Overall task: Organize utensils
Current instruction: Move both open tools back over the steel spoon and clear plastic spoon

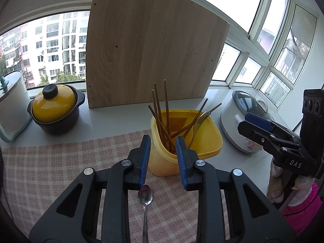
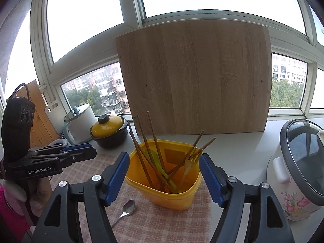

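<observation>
A yellow tub point(image 1: 204, 141) point(image 2: 182, 198) stands on the checked cloth. It holds several brown chopsticks point(image 1: 166, 105) point(image 2: 154, 139), a golden fork point(image 1: 199, 119) point(image 2: 192, 158) and a green utensil point(image 2: 160, 166). A metal spoon point(image 1: 145, 196) point(image 2: 128, 207) lies on the cloth in front of the tub, bowl toward it. My left gripper point(image 1: 163, 139) hovers above the spoon, jaws narrowly parted with nothing pinched. My right gripper point(image 2: 164, 158) stands wide open just before the tub, with nothing held. Each gripper also appears in the other's view: the right gripper point(image 1: 250, 121) and the left gripper point(image 2: 89, 151).
A large wooden board point(image 1: 154, 46) point(image 2: 194, 77) leans against the window behind the tub. A yellow-lidded black pot point(image 1: 54, 111) point(image 2: 109, 131) and a white lidded pot point(image 2: 80, 121) sit at left, a floral cooker point(image 1: 241, 121) point(image 2: 297, 172) at right. A pink sleeve point(image 2: 10, 212) shows at the edge.
</observation>
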